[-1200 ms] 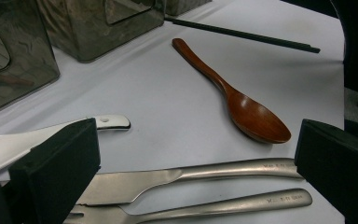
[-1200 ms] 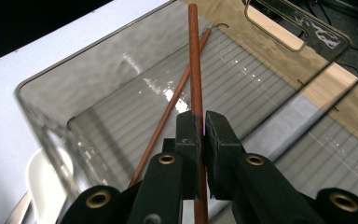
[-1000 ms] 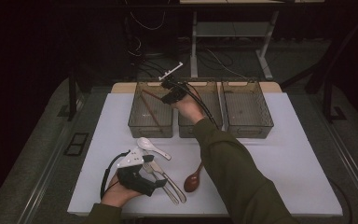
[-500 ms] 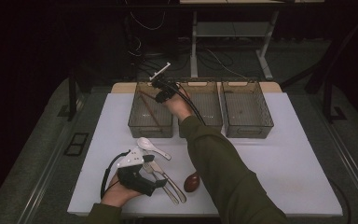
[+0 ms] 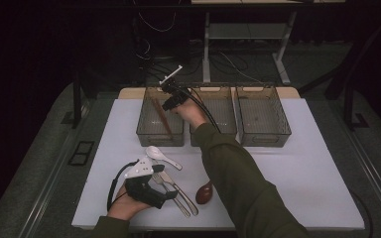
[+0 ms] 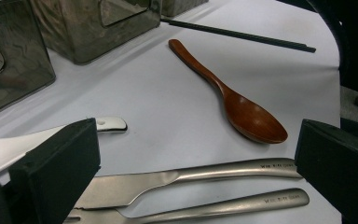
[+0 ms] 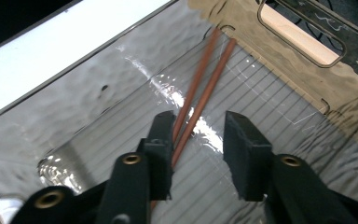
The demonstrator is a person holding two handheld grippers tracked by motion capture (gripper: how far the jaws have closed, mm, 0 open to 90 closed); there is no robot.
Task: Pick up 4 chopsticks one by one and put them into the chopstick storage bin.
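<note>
Chopsticks [image 7: 200, 93], two brown ones, lie side by side in the left clear bin [image 5: 149, 130], upper middle of the high view; the right gripper [image 7: 198, 140] hangs above them, its jaws just opened, nothing between; the left gripper [image 5: 164, 191], lower left, sits wide open over the fork [image 6: 205, 205] and knife [image 6: 186, 177].

Under the right claw [image 7: 198, 133] lie two smooth reddish-brown wooden chopsticks [image 7: 200, 93] in a glossy, rippled clear-plastic bin [image 7: 98, 98]. Before the left claw [image 6: 196, 158]: a lacquered wooden spoon [image 6: 242, 109], brushed-metal cutlery [image 6: 205, 175], and the matt white counter [image 6: 168, 102].
</note>
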